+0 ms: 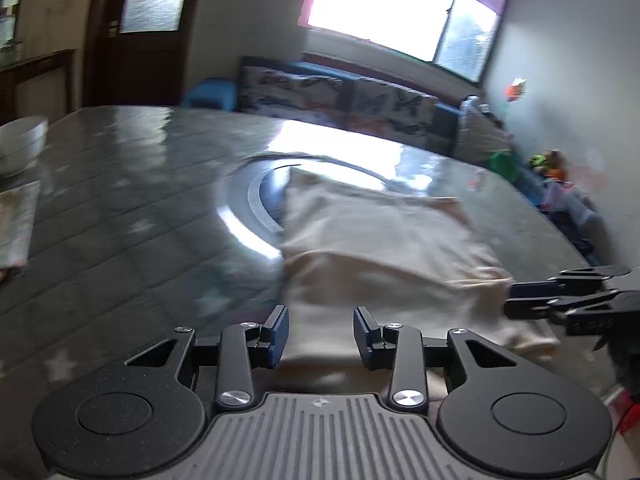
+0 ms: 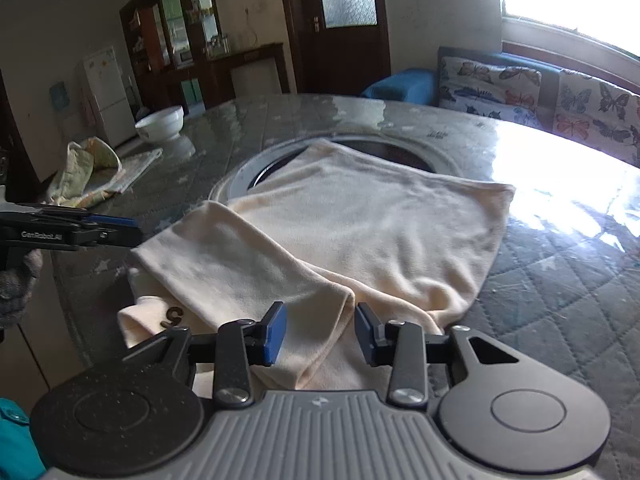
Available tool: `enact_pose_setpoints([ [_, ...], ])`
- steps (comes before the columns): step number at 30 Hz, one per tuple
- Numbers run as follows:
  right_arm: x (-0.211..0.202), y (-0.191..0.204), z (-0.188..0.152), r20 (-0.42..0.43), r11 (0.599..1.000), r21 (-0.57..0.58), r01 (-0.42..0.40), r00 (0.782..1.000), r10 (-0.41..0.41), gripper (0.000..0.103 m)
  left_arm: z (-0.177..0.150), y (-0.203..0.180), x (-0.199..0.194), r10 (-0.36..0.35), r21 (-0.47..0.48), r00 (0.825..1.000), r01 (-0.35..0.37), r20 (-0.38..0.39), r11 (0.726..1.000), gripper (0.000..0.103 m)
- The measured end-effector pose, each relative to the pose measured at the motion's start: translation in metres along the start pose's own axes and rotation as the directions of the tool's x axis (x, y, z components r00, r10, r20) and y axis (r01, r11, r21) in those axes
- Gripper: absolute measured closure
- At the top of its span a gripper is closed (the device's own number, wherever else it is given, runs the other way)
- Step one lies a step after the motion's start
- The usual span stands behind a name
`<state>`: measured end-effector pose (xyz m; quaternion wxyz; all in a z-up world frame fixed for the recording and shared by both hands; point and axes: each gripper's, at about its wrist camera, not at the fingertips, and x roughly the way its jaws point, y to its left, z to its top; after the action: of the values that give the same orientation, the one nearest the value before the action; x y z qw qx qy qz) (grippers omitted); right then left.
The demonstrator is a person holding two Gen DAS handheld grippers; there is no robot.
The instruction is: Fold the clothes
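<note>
Both claws, left (image 1: pixel 321 336) and right (image 2: pixel 321 334), stand partly open, empty; ahead of them we see the cream garment (image 2: pixel 360 232) on the counter (image 2: pixel 560 280), partly folded, further folds remaining.

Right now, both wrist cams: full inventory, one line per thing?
garment: 1, cream, part folded, on the table's near side, lying over the ring
ring: 1, silver, set in the table's middle
table: 1, grey quilted cover under a glossy top
bowl: 1, white, table's far left
cloth: 1, pale patterned, crumpled, left edge near the bowl
sofa: 1, blue with butterfly cushions, under the window
door: 1, dark wood, frosted pane, back wall
fridge: 1, white, far left
left gripper: 1, black, blue pads, jaws apart, nothing gripped
right gripper: 1, same, jaws apart over the garment's near edge
</note>
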<state>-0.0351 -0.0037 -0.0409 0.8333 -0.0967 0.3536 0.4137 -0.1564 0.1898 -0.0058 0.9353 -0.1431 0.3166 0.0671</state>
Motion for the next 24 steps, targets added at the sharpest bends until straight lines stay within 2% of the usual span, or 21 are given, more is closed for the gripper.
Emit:
enact_pose_setpoints([
  [4, 0.014, 0.0, 0.003, -0.025, 1.0, 0.001, 0.0, 1.0, 0.0, 0.071, -0.008, 0.012, 0.004, 0.024, -0.002, 0.999, -0.024, -0.032, 1.0, 0.078],
  [6, 0.02, 0.001, 0.004, -0.036, 1.0, 0.002, 0.01, 0.999, -0.01, 0.073, -0.011, 0.012, 0.009, 0.032, 0.024, 0.998, -0.031, -0.056, 0.999, 0.083],
  [8, 0.023, 0.0, 0.004, -0.047, 1.0, 0.004, 0.019, 0.999, -0.019, 0.076, -0.012, 0.009, 0.012, 0.047, 0.064, 0.996, -0.042, -0.072, 0.997, 0.083],
  [12, 0.02, 0.0, 0.005, -0.044, 1.0, 0.002, 0.019, 0.999, -0.019, 0.077, 0.006, 0.007, 0.006, -0.002, 0.053, 0.999, 0.004, -0.037, 0.999, 0.083],
  [17, 0.025, 0.0, 0.006, -0.052, 1.0, -0.002, 0.028, 0.998, -0.028, 0.077, 0.033, -0.007, 0.023, -0.078, 0.037, 0.997, 0.078, 0.001, 0.996, 0.083],
  [22, 0.025, 0.0, 0.005, -0.049, 1.0, 0.001, 0.029, 0.998, -0.029, 0.077, 0.041, -0.02, 0.052, -0.108, 0.047, 0.994, 0.109, -0.01, 0.993, 0.084],
  [24, 0.025, 0.0, 0.005, -0.049, 1.0, 0.0, 0.031, 0.998, -0.031, 0.077, 0.039, -0.018, 0.061, -0.076, 0.041, 0.997, 0.078, -0.033, 0.996, 0.084],
])
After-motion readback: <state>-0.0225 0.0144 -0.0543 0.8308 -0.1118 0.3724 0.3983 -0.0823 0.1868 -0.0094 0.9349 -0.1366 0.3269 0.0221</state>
